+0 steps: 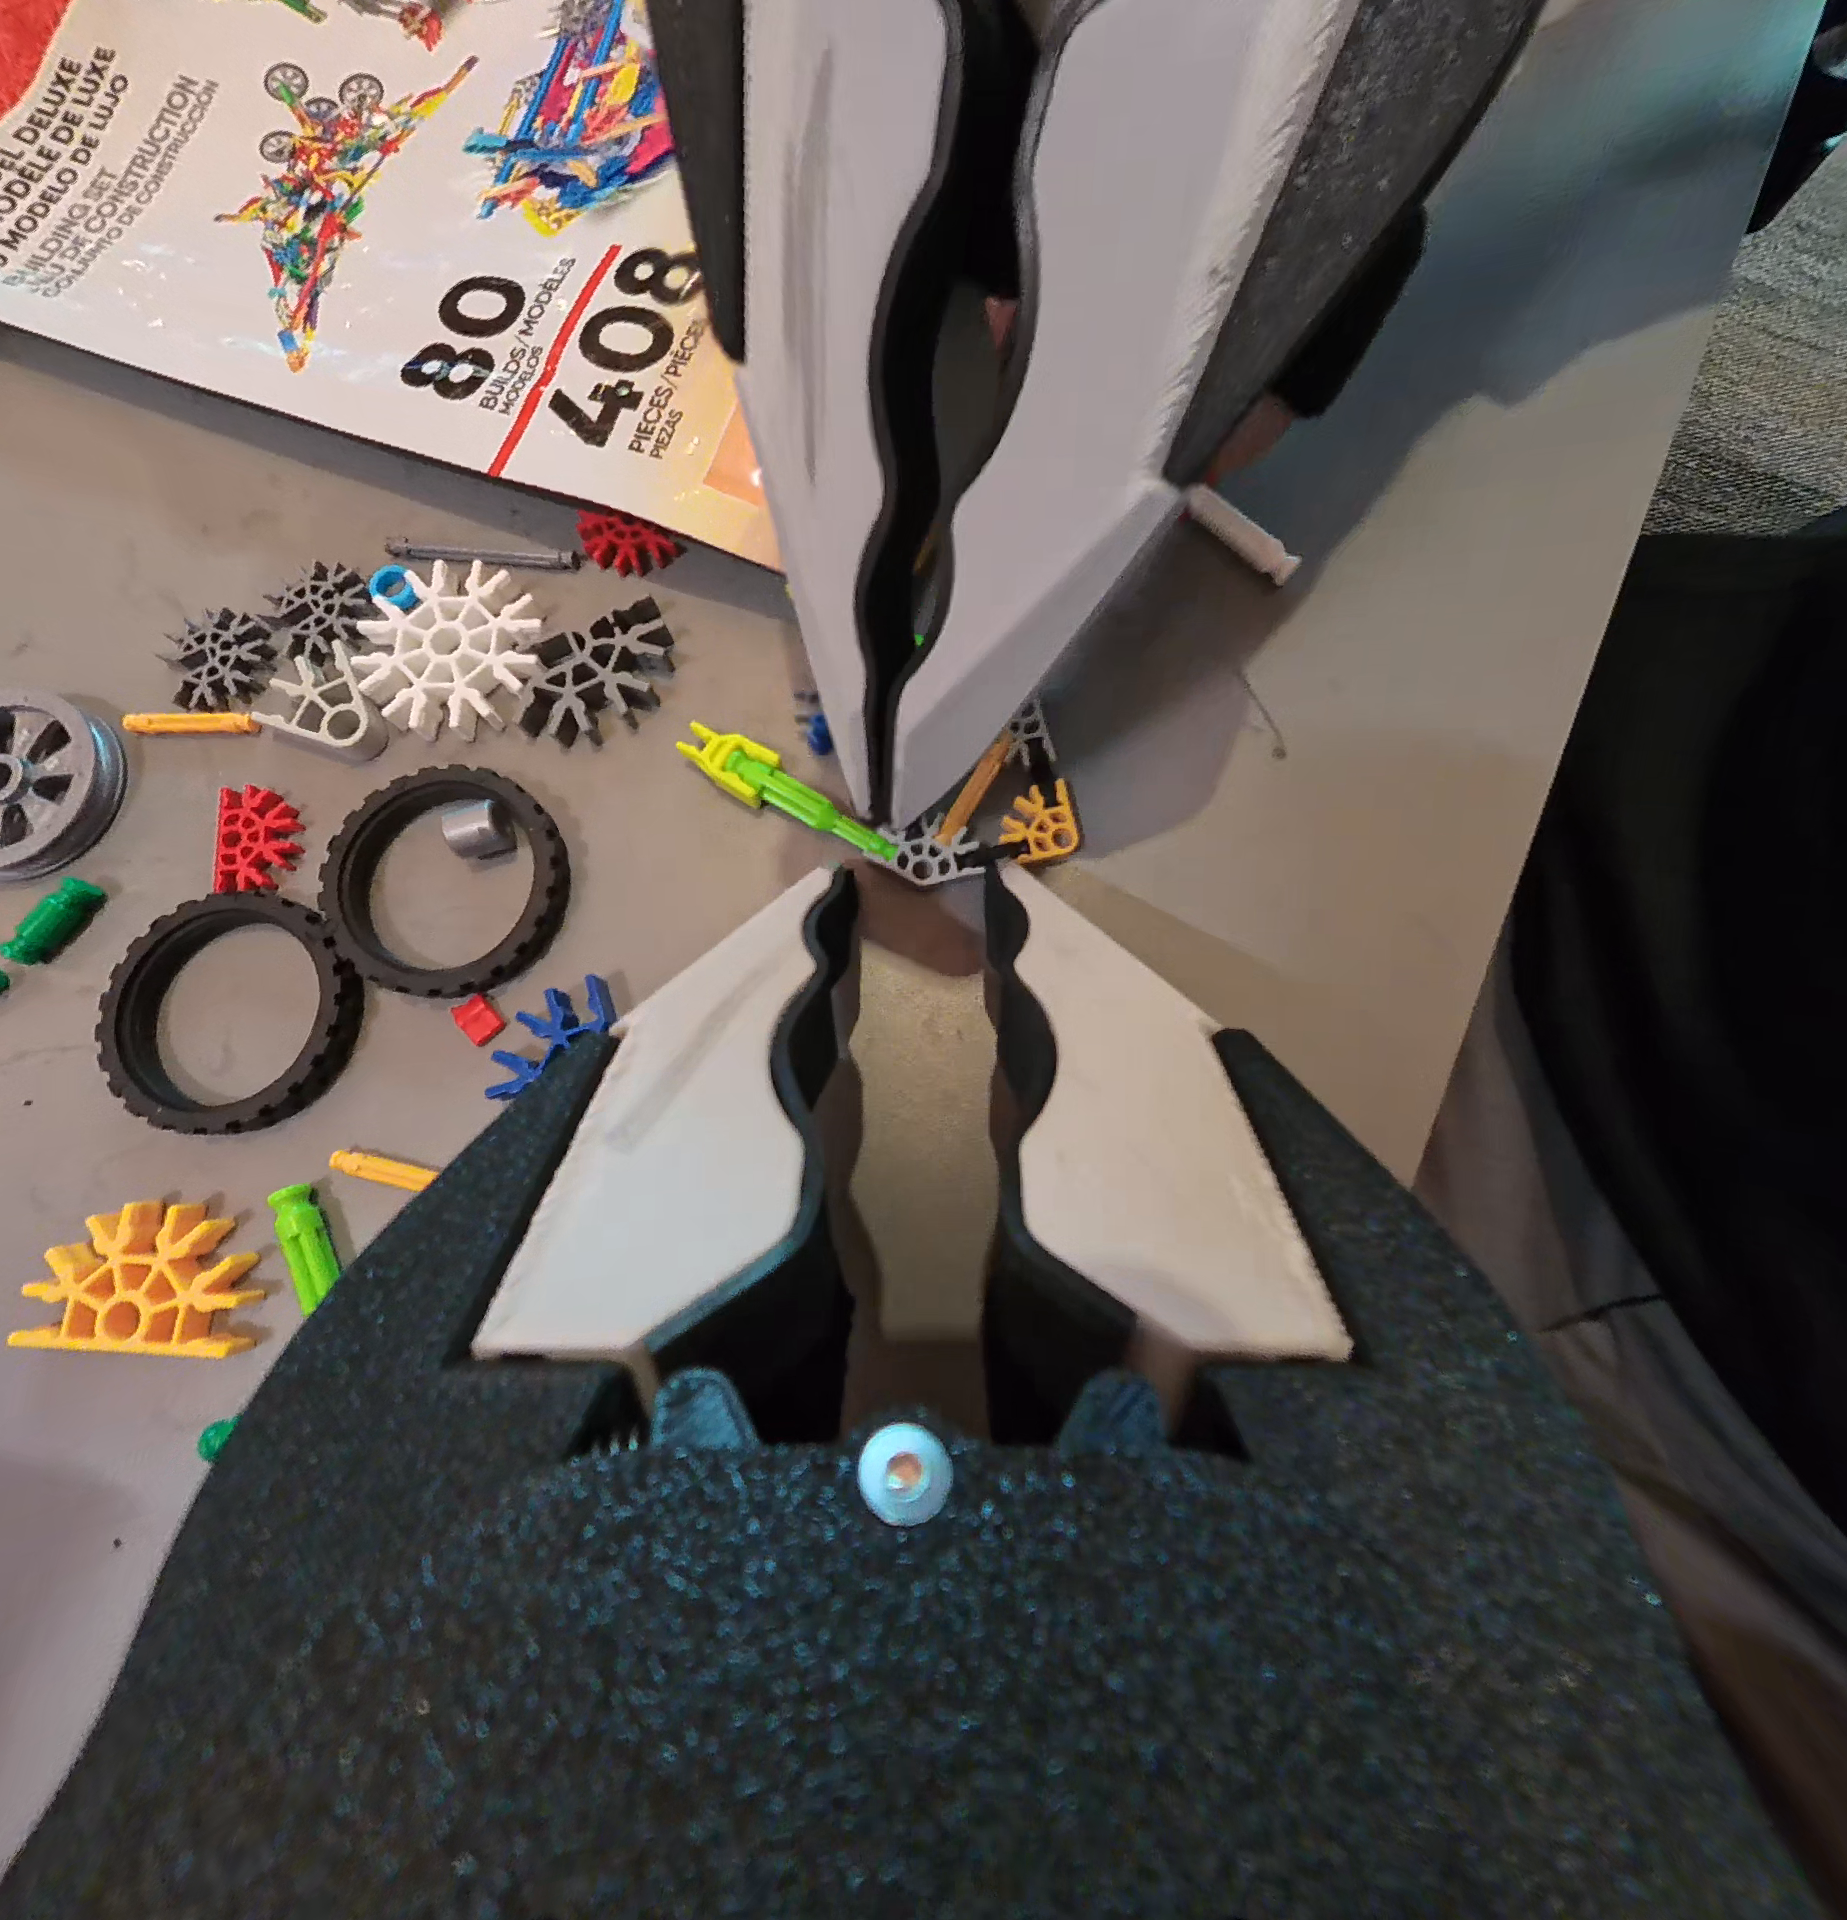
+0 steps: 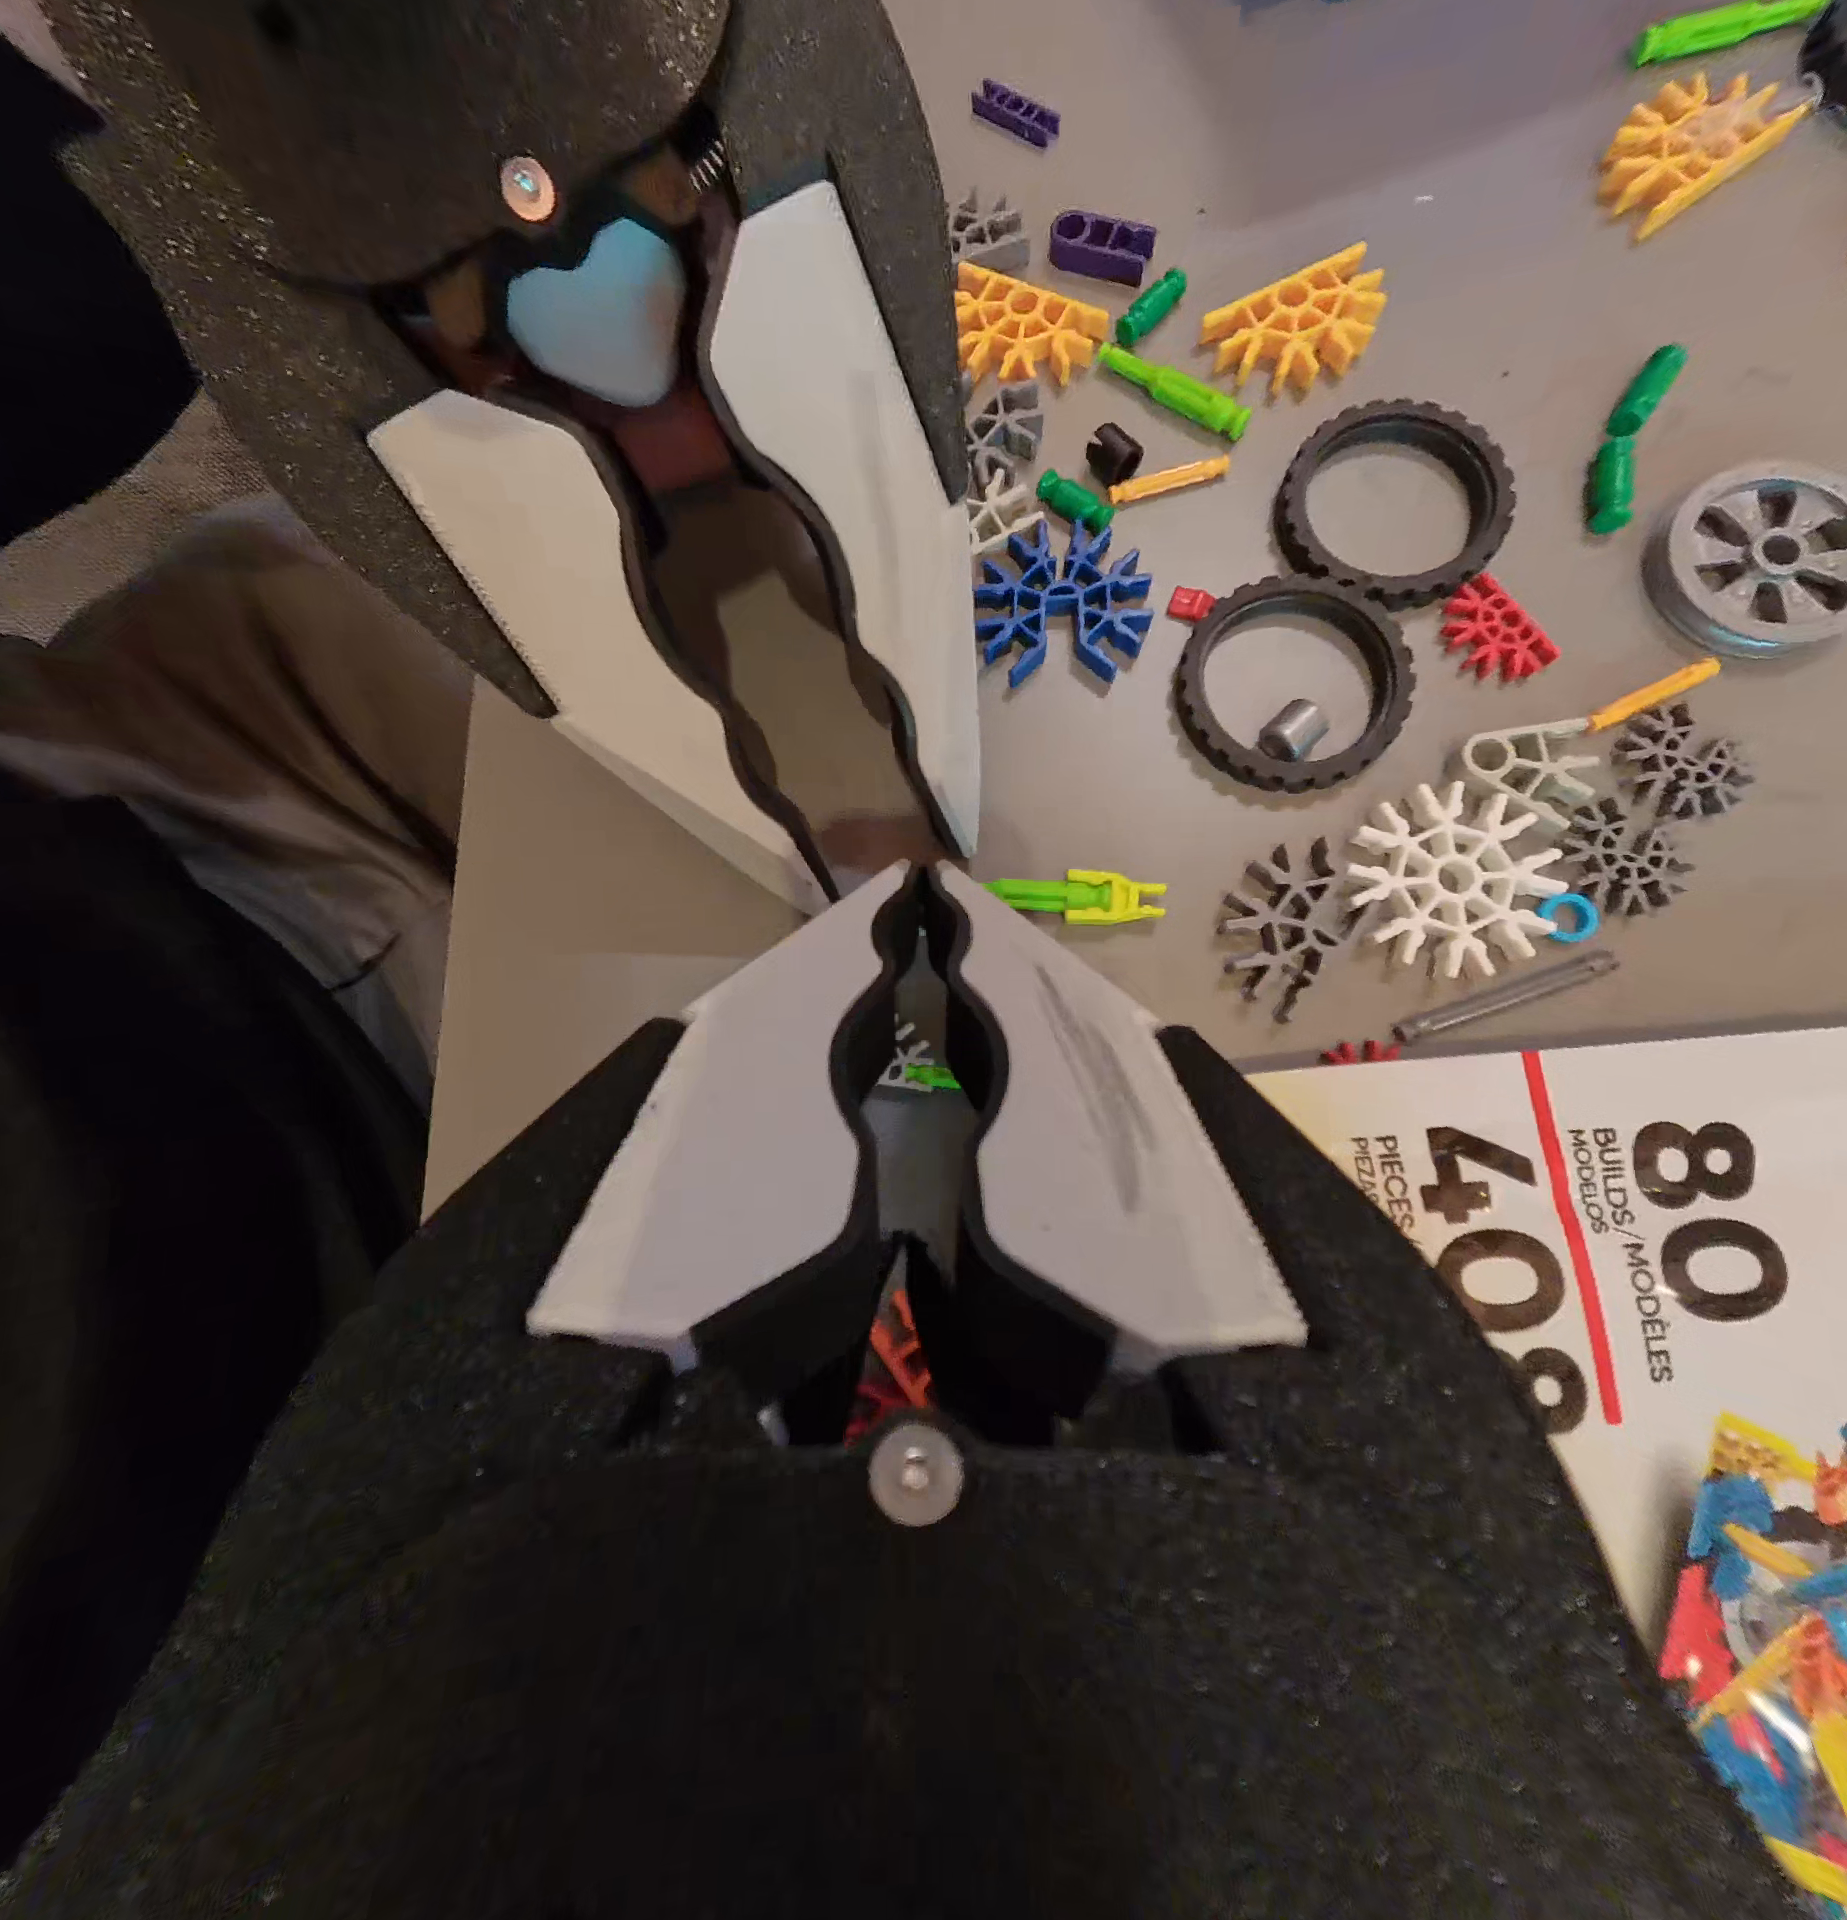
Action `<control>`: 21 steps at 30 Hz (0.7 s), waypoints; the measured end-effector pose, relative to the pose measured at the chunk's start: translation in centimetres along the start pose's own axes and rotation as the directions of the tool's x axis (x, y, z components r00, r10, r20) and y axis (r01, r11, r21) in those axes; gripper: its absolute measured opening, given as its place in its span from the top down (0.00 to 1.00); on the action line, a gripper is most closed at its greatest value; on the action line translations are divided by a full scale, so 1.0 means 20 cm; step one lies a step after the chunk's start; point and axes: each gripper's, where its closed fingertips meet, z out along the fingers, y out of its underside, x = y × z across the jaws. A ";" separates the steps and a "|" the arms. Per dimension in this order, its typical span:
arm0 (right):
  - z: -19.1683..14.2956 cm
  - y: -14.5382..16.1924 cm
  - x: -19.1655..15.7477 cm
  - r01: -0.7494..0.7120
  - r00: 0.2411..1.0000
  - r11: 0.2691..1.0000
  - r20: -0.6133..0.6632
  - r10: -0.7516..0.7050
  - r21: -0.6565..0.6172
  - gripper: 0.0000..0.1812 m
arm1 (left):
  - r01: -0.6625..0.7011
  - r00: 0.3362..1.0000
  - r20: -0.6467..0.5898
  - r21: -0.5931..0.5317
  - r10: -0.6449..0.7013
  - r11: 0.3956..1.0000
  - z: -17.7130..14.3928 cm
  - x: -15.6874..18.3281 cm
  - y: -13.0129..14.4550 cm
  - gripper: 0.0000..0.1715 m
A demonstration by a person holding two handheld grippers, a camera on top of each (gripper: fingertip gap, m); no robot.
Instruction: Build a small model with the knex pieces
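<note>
My right gripper is shut on a small toy assembly: a grey connector with a lime green rod that carries a yellow clip, an orange rod and a yellow connector. In the left wrist view it comes down from the top. In the right wrist view the green rod sticks out to the right of its tips. My left gripper is open and empty, with its fingertips just short of the grey connector, one on each side. It shows at the upper left of the right wrist view.
Loose toy parts lie on the grey table: two black tyres, a grey wheel hub, a white snowflake connector, a blue connector, yellow connectors. A printed box lies behind. The table edge runs close by. Left and right tips are no more than a few centimetres apart.
</note>
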 end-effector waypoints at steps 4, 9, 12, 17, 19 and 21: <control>-0.04 0.00 0.02 0.035 0.999 0.999 -0.029 -0.035 -0.010 1.00 | -0.002 1.000 0.000 -0.001 0.002 1.000 0.00 0.00 0.00 0.86; -0.01 0.04 0.02 0.090 0.995 0.994 -0.045 -0.093 -0.065 1.00 | -0.001 1.000 -0.002 -0.001 0.001 1.000 0.00 0.00 0.00 0.86; 0.01 0.05 0.02 0.098 0.993 0.992 -0.055 -0.102 -0.075 1.00 | 0.000 1.000 -0.002 -0.001 0.000 1.000 0.00 0.00 0.00 0.87; 0.02 0.06 0.02 0.139 0.985 0.984 -0.086 -0.149 -0.107 1.00 | -0.001 1.000 -0.003 -0.002 0.001 1.000 0.00 0.00 0.00 0.87; 0.02 0.06 0.02 0.142 0.985 0.983 -0.086 -0.153 -0.115 1.00 | -0.001 1.000 -0.003 -0.001 0.001 1.000 0.00 0.00 0.00 0.87; 0.02 0.06 0.02 0.169 0.977 0.974 -0.105 -0.186 -0.153 1.00 | -0.001 1.000 -0.003 -0.002 0.001 1.000 0.00 0.00 0.00 0.87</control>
